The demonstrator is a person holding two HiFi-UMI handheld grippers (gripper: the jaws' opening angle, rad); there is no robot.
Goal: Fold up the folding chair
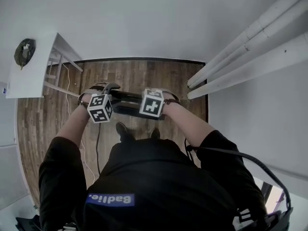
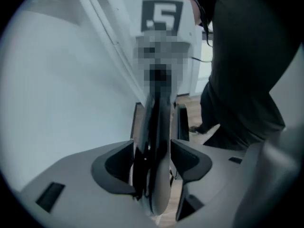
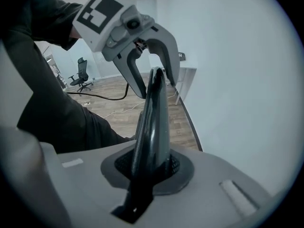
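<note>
Plainly, one folding chair (image 3: 154, 108) — pinched by two grippers: left gripper (image 2: 154, 165) wide-set, right gripper (image 3: 151, 167) narrow.

Both forearms reach forward and down, side by side, wrists close together. The left gripper (image 2: 153, 165) has its fingers (image 2: 113, 167) set wide, pressing on either side of the chair (image 2: 159, 122). The right gripper (image 3: 149, 167) has its fingers nearly together, pinching the chair's thin edge.
</note>
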